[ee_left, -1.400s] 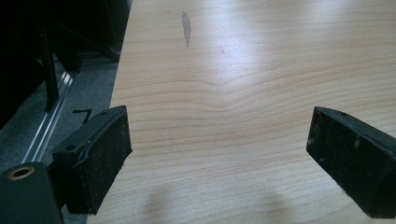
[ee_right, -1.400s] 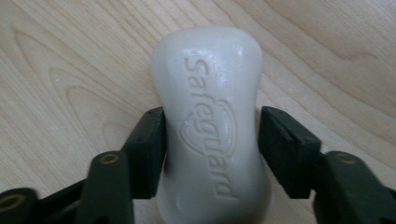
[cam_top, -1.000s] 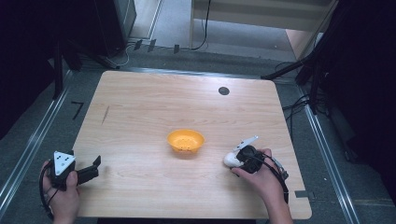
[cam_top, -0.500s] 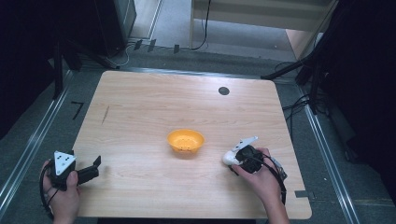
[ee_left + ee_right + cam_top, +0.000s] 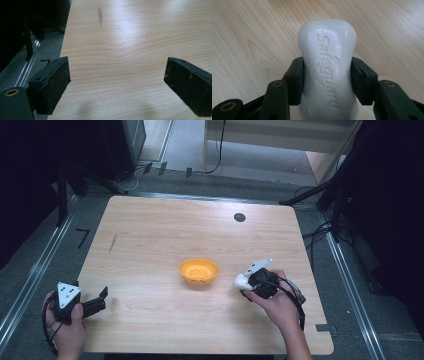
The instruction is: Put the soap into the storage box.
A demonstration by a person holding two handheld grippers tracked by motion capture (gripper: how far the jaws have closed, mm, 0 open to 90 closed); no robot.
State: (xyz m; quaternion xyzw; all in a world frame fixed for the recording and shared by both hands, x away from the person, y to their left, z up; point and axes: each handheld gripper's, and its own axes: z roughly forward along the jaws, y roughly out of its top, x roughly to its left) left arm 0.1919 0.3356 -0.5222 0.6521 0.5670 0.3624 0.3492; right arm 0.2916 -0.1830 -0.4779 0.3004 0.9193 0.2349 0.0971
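A white bar of soap (image 5: 327,62) with raised lettering sits between the jaws of my right gripper (image 5: 327,80), which is shut on its narrow waist. In the high view the soap (image 5: 241,281) is just above the table, right of an orange bowl (image 5: 199,271) near the table's middle. My right gripper (image 5: 250,282) is held by a hand at the front right. My left gripper (image 5: 102,299) rests at the front left edge, and its jaws (image 5: 117,85) stand wide open over bare wood with nothing between them.
The wooden table (image 5: 165,230) has a dark round hole (image 5: 239,217) at the back right and a faint dark mark (image 5: 113,242) at the left. Metal rails and cables run along the floor on both sides.
My right gripper with the soap has shifted slightly left, toward the bowl. The left gripper has stayed in place.
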